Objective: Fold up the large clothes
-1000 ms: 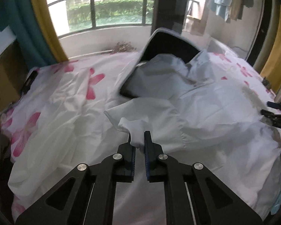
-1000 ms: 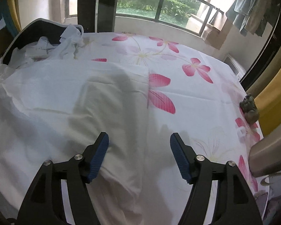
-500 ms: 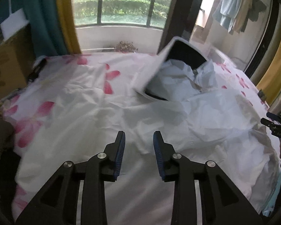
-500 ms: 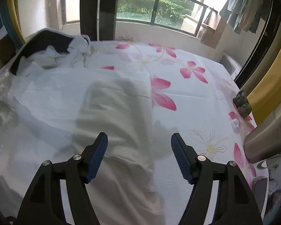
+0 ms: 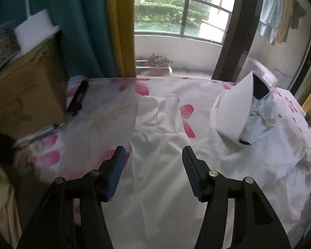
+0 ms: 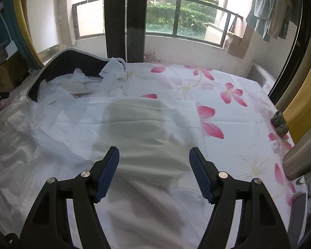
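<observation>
A large white garment (image 5: 159, 137) lies spread on the flower-print bed (image 5: 105, 112), its sleeve stretching away toward the window. My left gripper (image 5: 153, 155) hovers over that sleeve with its jaws opening and nothing between them. In the right wrist view the garment's flat body (image 6: 147, 124) covers the middle of the bed. My right gripper (image 6: 154, 155) hangs above it, open and holding nothing. More pale crumpled clothes (image 6: 112, 76) spill from a dark tub.
A white-rimmed dark tub (image 5: 240, 105) sits on the bed at the far side. A black device (image 5: 77, 96) lies near the cardboard box (image 5: 24, 95) at the left. A small dark figure (image 6: 280, 122) sits at the bed's right edge by the yellow curtain.
My left gripper let go of the garment's edge, opened wide and swung left, so the sleeve and the left curtains came into view. The right gripper drew back a little and stayed open.
</observation>
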